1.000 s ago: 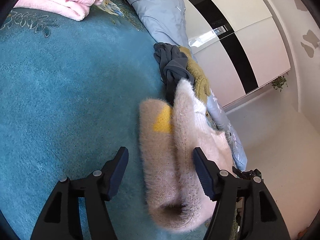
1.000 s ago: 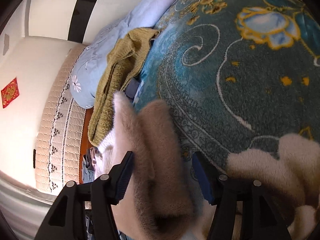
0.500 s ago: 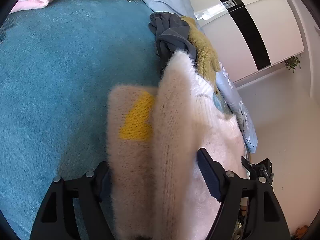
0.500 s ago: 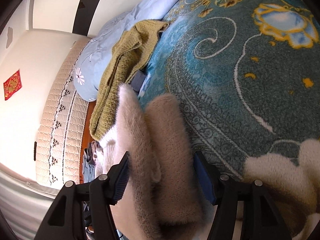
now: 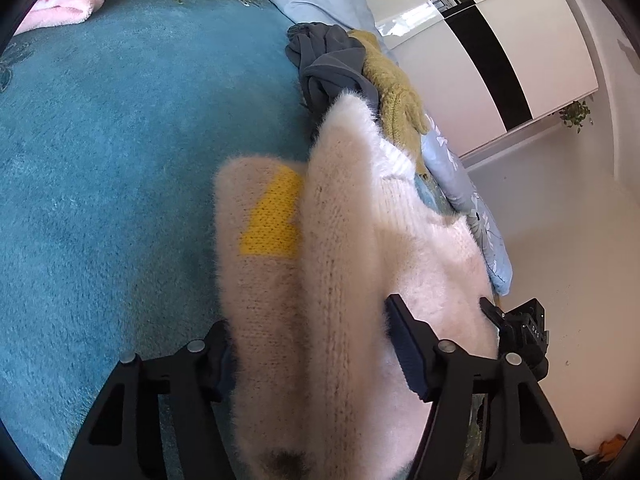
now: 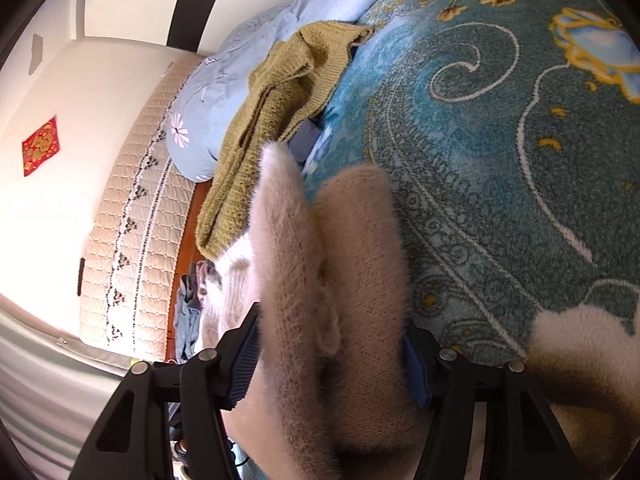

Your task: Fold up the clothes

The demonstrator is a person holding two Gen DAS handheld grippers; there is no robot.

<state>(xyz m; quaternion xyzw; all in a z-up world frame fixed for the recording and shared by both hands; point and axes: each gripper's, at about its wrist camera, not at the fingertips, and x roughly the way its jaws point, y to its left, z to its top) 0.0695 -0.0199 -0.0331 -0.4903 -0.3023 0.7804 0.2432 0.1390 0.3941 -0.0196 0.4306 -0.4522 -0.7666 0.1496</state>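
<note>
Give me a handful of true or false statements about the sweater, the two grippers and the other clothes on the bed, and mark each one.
1. Fuzzy cream sweater fabric sits bunched between the left gripper jaws. True.
2. The sweater carries a red patch. False: its patch is yellow.
3. The right gripper is empty. False: its jaws press on a thick fold of the sweater.
4. An olive knit garment lies partly on the light blue pillow. True.
5. The teal blanket is plain in the right wrist view. False: it shows swirls and flowers.
</note>
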